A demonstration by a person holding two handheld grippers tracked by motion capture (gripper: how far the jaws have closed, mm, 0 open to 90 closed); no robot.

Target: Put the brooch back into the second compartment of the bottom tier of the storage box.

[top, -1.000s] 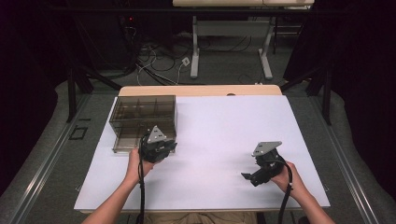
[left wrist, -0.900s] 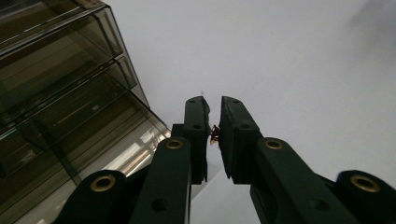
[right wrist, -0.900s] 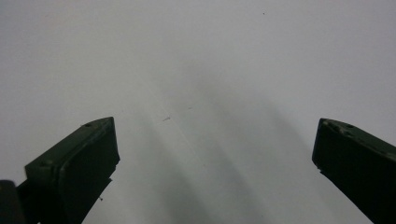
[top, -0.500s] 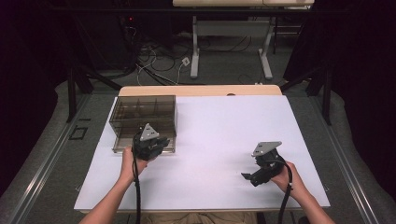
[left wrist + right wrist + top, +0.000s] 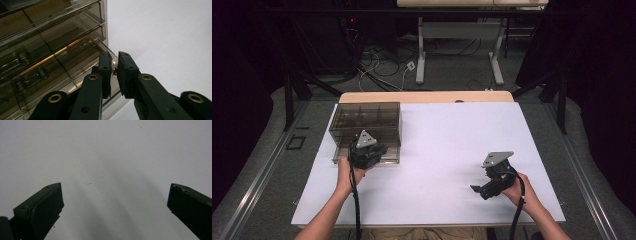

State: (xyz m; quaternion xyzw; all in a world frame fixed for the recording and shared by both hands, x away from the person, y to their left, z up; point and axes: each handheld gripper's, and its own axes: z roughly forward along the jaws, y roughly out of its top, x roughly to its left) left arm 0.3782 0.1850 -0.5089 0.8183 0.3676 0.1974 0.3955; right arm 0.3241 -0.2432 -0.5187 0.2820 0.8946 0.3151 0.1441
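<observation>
A smoky transparent drawer cabinet (image 5: 365,119) stands at the table's left; in the left gripper view the drawer cabinet (image 5: 50,42) shows several compartments and small metal parts inside. Its lowest drawer (image 5: 392,159) is pulled out toward me. My left gripper (image 5: 381,150) hangs over that drawer's near right corner. In its own view the left gripper (image 5: 114,61) is shut on a tiny copper-coloured part (image 5: 115,71). My right gripper (image 5: 479,192) rests low over the white table top at the right; the right gripper (image 5: 115,192) stands wide open with nothing between its jaws.
The white table top (image 5: 447,140) spreads between the two hands and behind them. A wooden strip (image 5: 427,96) runs along its far edge. Beyond it, cables (image 5: 382,65) and table legs stand on the floor.
My left hand has carried its gripper leftward, from the bare table beside the cabinet to over the pulled-out drawer. The right gripper has stayed put.
</observation>
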